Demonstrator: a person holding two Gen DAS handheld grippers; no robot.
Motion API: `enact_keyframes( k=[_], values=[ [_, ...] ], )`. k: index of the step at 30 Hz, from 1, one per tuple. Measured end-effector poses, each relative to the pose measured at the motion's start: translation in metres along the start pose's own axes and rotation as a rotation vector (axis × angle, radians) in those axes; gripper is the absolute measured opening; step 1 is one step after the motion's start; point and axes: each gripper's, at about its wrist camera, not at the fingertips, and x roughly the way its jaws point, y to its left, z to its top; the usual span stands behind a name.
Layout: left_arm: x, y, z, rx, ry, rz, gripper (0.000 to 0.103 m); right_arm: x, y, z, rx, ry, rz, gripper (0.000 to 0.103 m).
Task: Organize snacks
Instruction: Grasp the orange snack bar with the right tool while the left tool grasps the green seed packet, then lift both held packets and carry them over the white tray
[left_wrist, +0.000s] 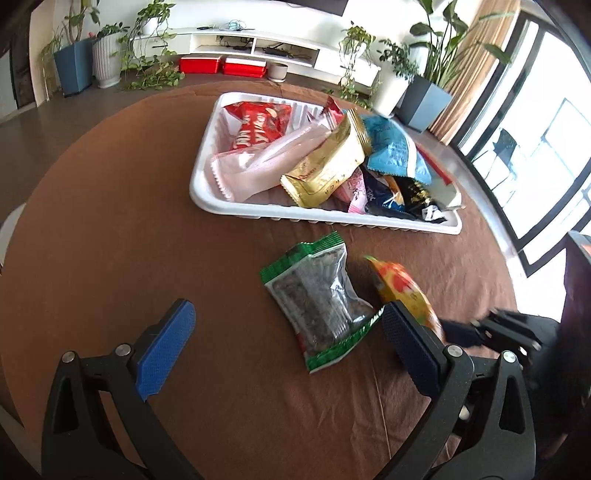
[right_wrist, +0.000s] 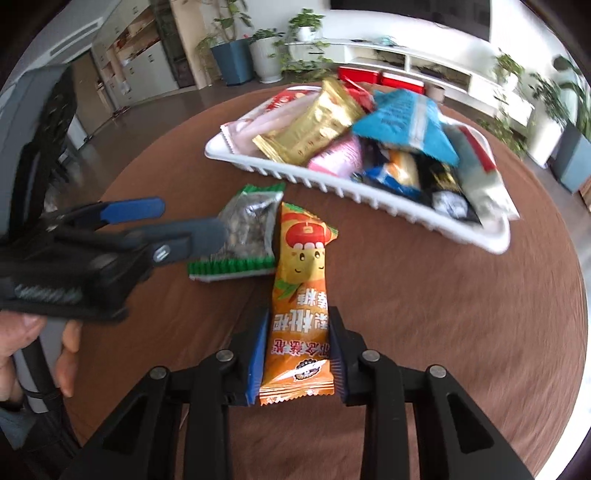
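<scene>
Left gripper (left_wrist: 288, 343) spread wide, holding nothing, hovering over the green-edged seed packet (left_wrist: 325, 306) lying on brown table (left_wrist: 110, 221). Just right, right gripper (right_wrist: 298, 354) clamped on orange snack packet (right_wrist: 301, 306). White tray (left_wrist: 207, 173) of snacks lies beyond.

Right claw (right_wrist: 298, 349) clamping orange snack packet (right_wrist: 301, 291).

A matt brown cloth table cover (left_wrist: 110, 206) shows soft creases. The white ribbed plastic tray (left_wrist: 325, 218) looks smooth and faintly shiny. The gold foil packet (left_wrist: 328, 166) is metallic and glossy; the clear plastic seed bag with green edges (left_wrist: 321, 302) glints. The orange glossy film snack packet (right_wrist: 301, 306) sits between textured blue rubber-like pads (right_wrist: 258, 354) on matt black plastic arms.
</scene>
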Motion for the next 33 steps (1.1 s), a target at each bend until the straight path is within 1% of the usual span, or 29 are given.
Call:
enact_keyframes(
  k=[2, 4, 6, 8, 9, 10, 11, 12, 14, 16, 19, 20, 22, 25, 27, 29, 30, 33],
  values=[
    [0.008, -0.005, 0.003, 0.006, 0.014, 0.021, 0.103, -0.006, -0.004, -0.008, 0.043, 0.001, -0.033, 0.033],
    [0.020, -0.009, 0.008, 0.010, 0.032, 0.061, 0.103, -0.012, -0.011, -0.017, 0.090, -0.005, -0.073, 0.033],
    [0.031, -0.011, 0.012, 0.016, 0.053, 0.085, 0.103, -0.017, -0.016, -0.024, 0.132, -0.017, -0.084, 0.033],
    [0.036, -0.012, 0.014, 0.034, 0.055, 0.112, 0.102, -0.019, -0.016, -0.028, 0.139, -0.021, -0.100, 0.033],
    [0.040, -0.014, 0.016, 0.041, 0.060, 0.125, 0.102, -0.018, -0.014, -0.027, 0.136, -0.020, -0.106, 0.037],
    [0.042, -0.015, 0.017, 0.044, 0.064, 0.129, 0.101, -0.018, -0.013, -0.026, 0.134, -0.018, -0.112, 0.042],
    [0.044, -0.016, 0.020, 0.046, 0.065, 0.131, 0.101, -0.018, -0.012, -0.025, 0.137, -0.016, -0.116, 0.054],
    [0.045, -0.017, 0.021, 0.049, 0.062, 0.129, 0.100, -0.019, -0.012, -0.025, 0.145, -0.023, -0.113, 0.060],
    [0.047, -0.020, 0.020, 0.078, 0.055, 0.133, 0.092, -0.021, -0.014, -0.022, 0.158, -0.038, -0.117, 0.060],
    [0.047, -0.022, 0.021, 0.097, 0.046, 0.134, 0.076, -0.023, -0.017, -0.022, 0.172, -0.050, -0.127, 0.060],
    [0.049, -0.026, 0.023, 0.119, 0.039, 0.122, 0.063, -0.022, -0.024, -0.019, 0.185, -0.053, -0.131, 0.060],
    [0.050, -0.027, 0.024, 0.127, 0.039, 0.116, 0.061, -0.022, -0.024, -0.019, 0.189, -0.055, -0.135, 0.060],
    [0.051, -0.030, 0.025, 0.147, 0.038, 0.109, 0.053, -0.022, -0.024, -0.018, 0.191, -0.057, -0.137, 0.060],
    [0.052, -0.037, 0.022, 0.196, 0.039, 0.090, 0.045, -0.022, -0.026, -0.018, 0.180, -0.059, -0.151, 0.060],
    [0.051, -0.037, 0.019, 0.214, 0.037, 0.069, 0.041, -0.023, -0.028, -0.018, 0.183, -0.066, -0.151, 0.060],
    [0.052, -0.035, 0.019, 0.217, 0.036, 0.050, 0.037, -0.022, -0.029, -0.017, 0.188, -0.069, -0.149, 0.060],
    [0.051, -0.032, 0.019, 0.215, 0.037, 0.040, 0.032, -0.022, -0.029, -0.017, 0.188, -0.070, -0.145, 0.060],
    [0.051, -0.028, 0.021, 0.212, 0.041, 0.023, 0.027, -0.021, -0.026, -0.014, 0.173, -0.075, -0.140, 0.060]
  ],
)
